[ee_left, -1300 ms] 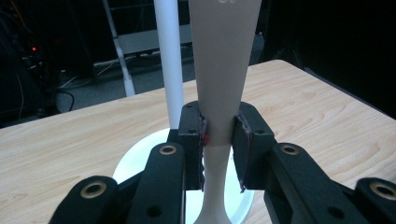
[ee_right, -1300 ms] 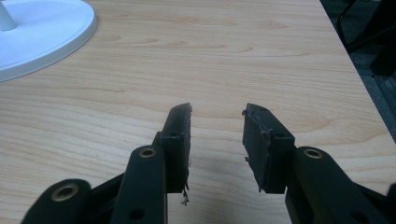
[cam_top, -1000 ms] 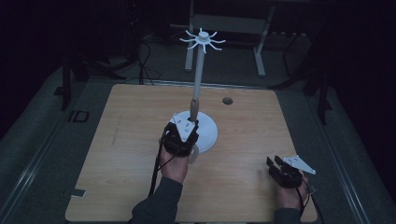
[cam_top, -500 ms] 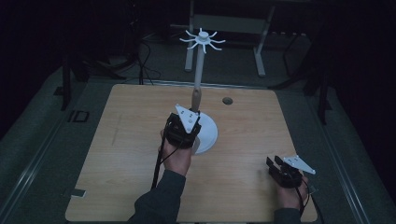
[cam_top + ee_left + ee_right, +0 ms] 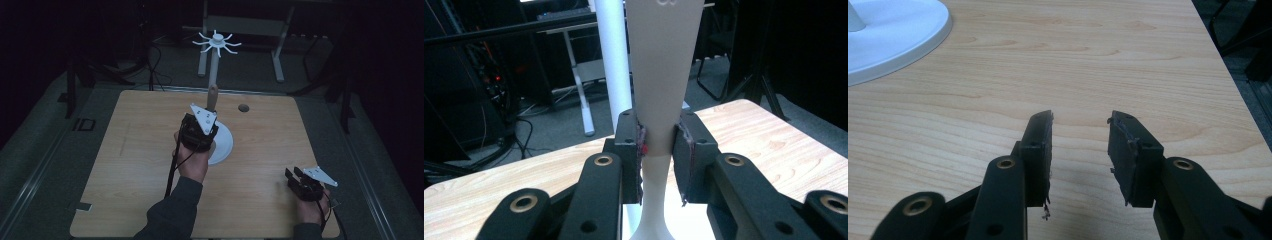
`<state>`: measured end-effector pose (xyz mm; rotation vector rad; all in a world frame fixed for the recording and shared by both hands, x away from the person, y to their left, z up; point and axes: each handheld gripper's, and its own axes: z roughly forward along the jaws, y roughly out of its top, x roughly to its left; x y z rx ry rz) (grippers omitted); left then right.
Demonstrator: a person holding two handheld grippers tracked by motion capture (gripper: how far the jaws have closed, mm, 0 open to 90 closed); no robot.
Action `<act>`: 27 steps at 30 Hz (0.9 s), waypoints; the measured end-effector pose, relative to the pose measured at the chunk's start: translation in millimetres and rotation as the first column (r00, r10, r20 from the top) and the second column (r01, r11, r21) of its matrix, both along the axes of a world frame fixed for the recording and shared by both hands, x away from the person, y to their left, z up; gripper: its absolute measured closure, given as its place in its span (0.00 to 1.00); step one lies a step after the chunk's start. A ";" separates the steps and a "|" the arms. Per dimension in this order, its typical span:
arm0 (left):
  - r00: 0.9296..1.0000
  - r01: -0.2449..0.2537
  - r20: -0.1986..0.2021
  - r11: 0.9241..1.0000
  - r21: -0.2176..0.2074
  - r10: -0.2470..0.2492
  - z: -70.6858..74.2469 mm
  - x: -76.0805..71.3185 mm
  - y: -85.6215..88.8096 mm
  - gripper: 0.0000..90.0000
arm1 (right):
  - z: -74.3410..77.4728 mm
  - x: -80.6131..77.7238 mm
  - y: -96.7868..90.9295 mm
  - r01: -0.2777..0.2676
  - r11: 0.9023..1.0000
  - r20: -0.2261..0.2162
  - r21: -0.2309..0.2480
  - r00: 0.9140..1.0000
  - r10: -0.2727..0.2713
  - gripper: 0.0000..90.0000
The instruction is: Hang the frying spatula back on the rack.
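Observation:
A white stand rises from a round base [image 5: 224, 146] on a thin pole [image 5: 214, 70] to a spoked top [image 5: 217, 42]. My left gripper [image 5: 208, 121] is held above the base, close in front of the pole. It is shut on a tan tapered handle [image 5: 212, 97] that stands upright. In the left gripper view the jaws [image 5: 659, 145] clamp the handle [image 5: 664, 70] low down, with the white pole [image 5: 613, 65] just behind it. My right gripper [image 5: 295, 174] rests near the table's front right, open, with bare wood between its jaws [image 5: 1080, 135].
The wooden table [image 5: 140, 150] has a small dark round spot [image 5: 243, 107] near its far edge. The stand's base [image 5: 893, 30] lies off to the left ahead of the right gripper. A white-legged frame [image 5: 277, 50] stands on the dark floor beyond.
My left gripper has risen and moved a little forward along the pole, carrying the tan handle up with it. The right gripper has stayed where it was.

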<state>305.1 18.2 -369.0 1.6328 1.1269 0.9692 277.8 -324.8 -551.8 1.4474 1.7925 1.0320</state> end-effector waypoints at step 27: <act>0.999 -0.037 0.026 0.999 0.022 0.036 24.3 11.6 -7.7 0.83 | 0.1 -0.1 -0.8 0.003 1.000 0.000 0.006 1.000 -0.003 0.68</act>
